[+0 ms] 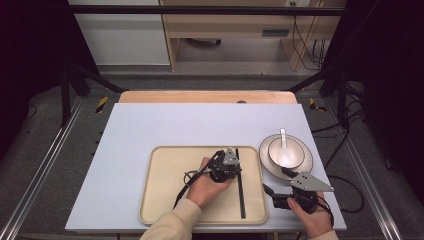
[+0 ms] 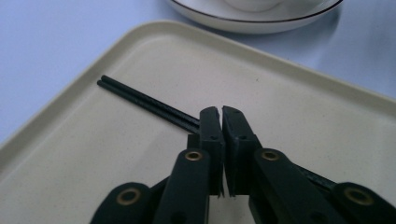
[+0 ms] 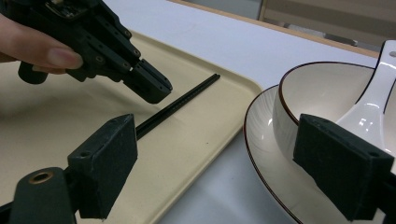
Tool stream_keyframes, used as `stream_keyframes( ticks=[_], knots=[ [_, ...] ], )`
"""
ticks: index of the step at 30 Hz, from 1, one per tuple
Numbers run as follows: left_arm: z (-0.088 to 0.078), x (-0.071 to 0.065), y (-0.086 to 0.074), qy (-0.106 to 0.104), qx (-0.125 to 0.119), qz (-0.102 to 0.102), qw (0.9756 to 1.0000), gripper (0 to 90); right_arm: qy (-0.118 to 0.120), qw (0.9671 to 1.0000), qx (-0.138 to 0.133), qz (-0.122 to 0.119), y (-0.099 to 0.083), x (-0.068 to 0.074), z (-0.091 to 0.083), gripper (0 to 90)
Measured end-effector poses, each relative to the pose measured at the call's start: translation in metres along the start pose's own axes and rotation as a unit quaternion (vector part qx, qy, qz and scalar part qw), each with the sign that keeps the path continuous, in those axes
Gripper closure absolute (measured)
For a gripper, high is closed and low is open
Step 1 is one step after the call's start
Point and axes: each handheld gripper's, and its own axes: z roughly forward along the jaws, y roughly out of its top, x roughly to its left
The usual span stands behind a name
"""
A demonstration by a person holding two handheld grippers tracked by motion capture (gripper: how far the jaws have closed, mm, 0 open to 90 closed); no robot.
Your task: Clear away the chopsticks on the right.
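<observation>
Chopsticks [image 1: 240, 180] lie in tray [image 1: 160, 200]; spoon [image 1: 284, 145] in bowl [image 1: 296, 156].

Lab (metal frame [image 1: 45, 165], cables [image 1: 345, 140])

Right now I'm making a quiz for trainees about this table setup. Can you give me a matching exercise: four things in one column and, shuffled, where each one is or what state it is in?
Things:
1. chopsticks
2. spoon
3. bowl
4. right gripper

Places or states:
A. stands on the plate
B. lie on the tray
C. fingers wide apart, holding nothing
D. rests in the bowl

Pairs: 1-B, 2-D, 3-A, 4-C
</observation>
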Motion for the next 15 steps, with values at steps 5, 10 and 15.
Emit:
stream_keyframes(
  ticks=[5, 10, 15],
  knots=[
    [-0.008, -0.001, 0.000, -0.002, -0.027, -0.001, 0.9996, 58.6, -0.001, 1.0000, -0.001, 0.001, 0.000, 0.000, 0.000, 13.1],
    [-0.024, -0.002, -0.007, 0.000, -0.054, -0.003, 0.9985, 36.3, -0.001, 1.0000, -0.003, -0.001, 0.000, 0.001, -0.001, 12.8],
    [-0.048, 0.002, -0.021, 0.013, -0.086, 0.005, 0.9962, 20.6, 0.002, 0.9999, -0.012, 0.003, 0.002, 0.002, -0.001, 11.7]
  ],
)
